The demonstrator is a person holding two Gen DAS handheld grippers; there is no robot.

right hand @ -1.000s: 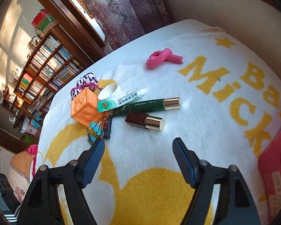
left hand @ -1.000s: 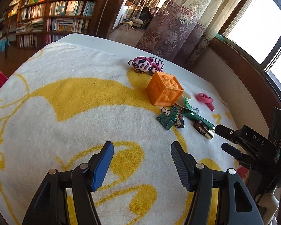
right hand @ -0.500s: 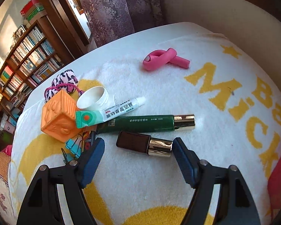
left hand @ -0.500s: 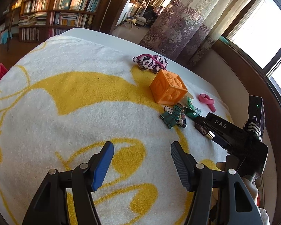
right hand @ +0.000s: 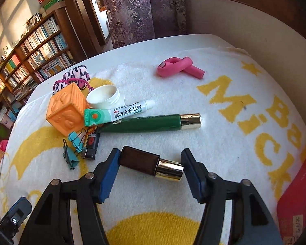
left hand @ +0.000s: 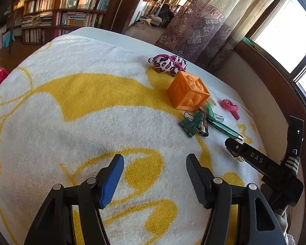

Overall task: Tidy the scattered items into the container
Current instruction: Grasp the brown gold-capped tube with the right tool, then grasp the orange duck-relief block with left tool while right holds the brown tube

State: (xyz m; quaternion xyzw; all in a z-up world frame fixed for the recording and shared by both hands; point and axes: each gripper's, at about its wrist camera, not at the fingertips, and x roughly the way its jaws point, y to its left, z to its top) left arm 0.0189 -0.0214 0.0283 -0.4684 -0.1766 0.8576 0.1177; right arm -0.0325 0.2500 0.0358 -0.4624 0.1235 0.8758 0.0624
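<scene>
Right gripper (right hand: 151, 161): spread wide, with the dark brown bottle with gold cap (right hand: 151, 163) between its two fingers; left finger at or just beside the brown end, right finger just beside the gold cap, no firm squeeze visible.
Bottle axis: lying flat on the white and yellow towel (right hand: 224, 147), long axis across the gripper opening, gold cap pointing to the right finger, brown base to the left one.
Left gripper (left hand: 155, 175): wide apart, holding nothing, above a bare part of the towel, well apart from the pile.
Pile beyond the bottle: long green tube with gold cap (right hand: 151, 123) lying almost parallel to the bottle, cap to the right; white and green ointment tube (right hand: 118, 113) resting across it; orange embossed cube (right hand: 66, 111); white round jar (right hand: 105, 98); teal binder clips (right hand: 73, 149); black lighter (right hand: 90, 144).
Farther off: pink foam loop (right hand: 178, 67); pink and black patterned plush (right hand: 75, 75).
Red container (right hand: 297, 200): at right edge of the bench, only partly seen.
</scene>
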